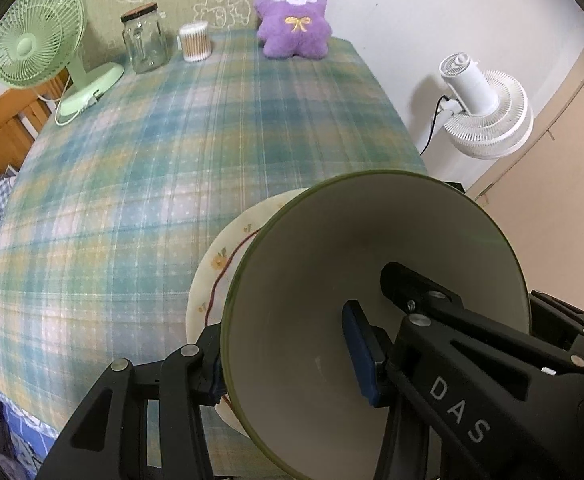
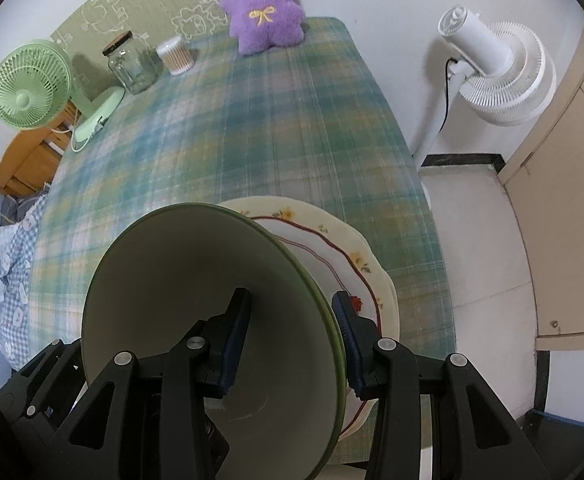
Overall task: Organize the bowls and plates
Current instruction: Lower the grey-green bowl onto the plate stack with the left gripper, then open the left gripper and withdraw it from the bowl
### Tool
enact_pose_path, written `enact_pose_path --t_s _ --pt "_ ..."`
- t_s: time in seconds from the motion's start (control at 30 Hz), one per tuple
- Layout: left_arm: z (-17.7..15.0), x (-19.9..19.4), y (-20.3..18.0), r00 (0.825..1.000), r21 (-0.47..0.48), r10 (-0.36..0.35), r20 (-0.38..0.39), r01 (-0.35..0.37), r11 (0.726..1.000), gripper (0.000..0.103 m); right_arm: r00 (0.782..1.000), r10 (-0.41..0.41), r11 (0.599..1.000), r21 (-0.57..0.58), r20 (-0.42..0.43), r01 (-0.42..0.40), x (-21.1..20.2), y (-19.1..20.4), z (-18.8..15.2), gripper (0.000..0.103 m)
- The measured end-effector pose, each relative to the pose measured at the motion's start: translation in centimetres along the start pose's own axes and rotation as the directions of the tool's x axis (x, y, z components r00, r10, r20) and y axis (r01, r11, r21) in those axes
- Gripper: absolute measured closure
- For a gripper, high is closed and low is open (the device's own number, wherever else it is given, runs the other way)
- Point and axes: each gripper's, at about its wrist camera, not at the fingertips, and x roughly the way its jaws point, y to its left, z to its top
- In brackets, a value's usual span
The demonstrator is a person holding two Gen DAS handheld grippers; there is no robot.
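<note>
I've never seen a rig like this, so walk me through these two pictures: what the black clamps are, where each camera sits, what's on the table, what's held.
No robot here: a person carries a hand-held gripper in each hand, with a fisheye camera on each looking along its two fingers. One picture is from the left hand-held gripper, the other from the right hand-held gripper. Both clamp opposite walls of one green-rimmed bowl, above a floral plate. On the plaid tablecloth stand a green fan, glass jar, cotton swab tub and purple plush.
</note>
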Motion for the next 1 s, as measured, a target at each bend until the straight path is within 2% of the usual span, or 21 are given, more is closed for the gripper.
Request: enact_pose_path --t_s 0.3,0.63,0.77,1.0 --pt "0.7 0.5 -0.5 0.999 0.008 0.036 0.016 -0.036 0.999 0.054 1.000 0.007 1.000 -0.027 0.002 -0.007 0.9 -0.1 1.0 0.058" --pt "0.5 0.6 -0.4 0.999 0.003 0.035 0.025 -0.035 0.999 0.053 1.000 0.004 0.999 -0.054 0.011 -0.003 0.7 0.0 0.7 0.058" --pt "0.4 0.3 -0.5 0.999 0.008 0.016 0.031 -0.016 1.000 0.047 1.000 -0.013 0.998 -0.058 0.027 0.014 0.1 0.1 0.5 0.057" --pt "0.9 -0.7 -0.6 0.998 0.023 0.035 0.054 -0.037 0.999 0.027 0.998 -0.047 0.998 -0.041 0.050 0.049 -1.0 -0.2 0.9 0.052"
